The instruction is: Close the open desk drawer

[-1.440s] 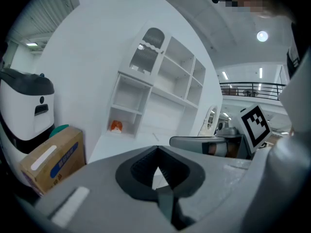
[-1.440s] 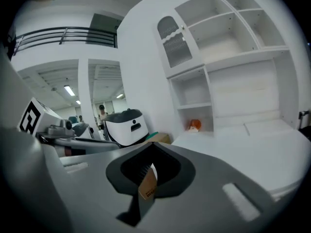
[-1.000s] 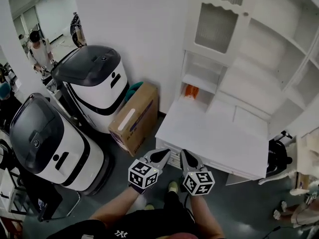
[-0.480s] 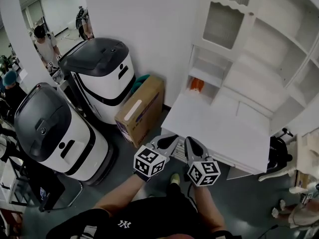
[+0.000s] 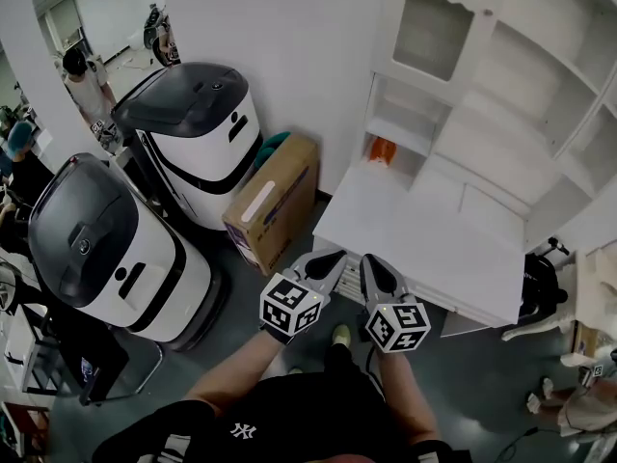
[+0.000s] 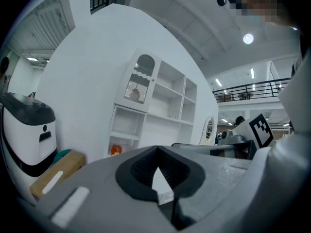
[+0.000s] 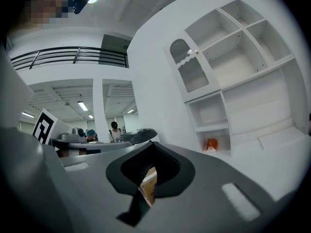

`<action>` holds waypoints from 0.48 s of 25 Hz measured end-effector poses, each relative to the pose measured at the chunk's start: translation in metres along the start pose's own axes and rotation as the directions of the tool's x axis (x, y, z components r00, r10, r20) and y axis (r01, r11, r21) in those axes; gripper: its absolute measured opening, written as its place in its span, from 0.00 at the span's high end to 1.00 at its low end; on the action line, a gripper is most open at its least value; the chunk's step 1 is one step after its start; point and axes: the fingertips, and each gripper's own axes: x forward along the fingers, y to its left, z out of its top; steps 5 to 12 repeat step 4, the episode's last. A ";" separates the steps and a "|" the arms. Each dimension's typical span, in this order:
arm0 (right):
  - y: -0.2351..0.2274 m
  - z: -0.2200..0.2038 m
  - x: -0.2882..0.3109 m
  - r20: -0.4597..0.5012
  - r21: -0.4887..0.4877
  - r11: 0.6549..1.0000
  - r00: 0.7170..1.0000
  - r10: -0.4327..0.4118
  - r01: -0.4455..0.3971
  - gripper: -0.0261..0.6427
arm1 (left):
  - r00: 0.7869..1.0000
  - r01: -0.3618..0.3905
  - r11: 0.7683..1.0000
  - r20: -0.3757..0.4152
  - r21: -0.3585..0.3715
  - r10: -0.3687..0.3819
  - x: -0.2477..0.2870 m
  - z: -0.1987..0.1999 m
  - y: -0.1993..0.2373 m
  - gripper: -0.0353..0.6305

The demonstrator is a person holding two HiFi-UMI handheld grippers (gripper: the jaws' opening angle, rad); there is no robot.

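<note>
The white desk with its shelf hutch stands straight ahead of me in the head view. Below its front edge, a thin slice of the open drawer shows between my two grippers. My left gripper is shut and empty, its tip at the desk's front left corner. Beside it, my right gripper is also shut and empty, its tip at the front edge. In the left gripper view the closed jaws point toward the hutch. The right gripper view shows closed jaws too.
Two white-and-black wheeled machines stand to the left, with a cardboard box leaning between them and the desk. An orange object sits in the hutch's lower cubby. A black bag lies right of the desk. People stand far left.
The head view has shifted slightly. Both grippers stay shut and side by side, and sit a little closer to the desk's front edge.
</note>
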 end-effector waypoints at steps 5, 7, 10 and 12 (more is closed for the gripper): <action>-0.003 0.005 -0.005 0.005 -0.005 1.000 1.000 0.000 0.000 0.93 | 1.000 -0.003 1.000 0.009 0.003 0.003 0.001 0.005 -0.005 0.95; -0.003 0.005 -0.005 0.005 -0.005 1.000 1.000 0.000 0.000 0.93 | 1.000 -0.003 1.000 0.009 0.003 0.003 0.001 0.005 -0.005 0.95; -0.003 0.005 -0.005 0.005 -0.005 1.000 1.000 0.000 0.000 0.93 | 1.000 -0.003 1.000 0.009 0.003 0.003 0.001 0.005 -0.005 0.95; -0.003 0.005 -0.005 0.005 -0.005 1.000 1.000 0.000 0.000 0.93 | 1.000 -0.003 1.000 0.009 0.003 0.003 0.001 0.005 -0.005 0.95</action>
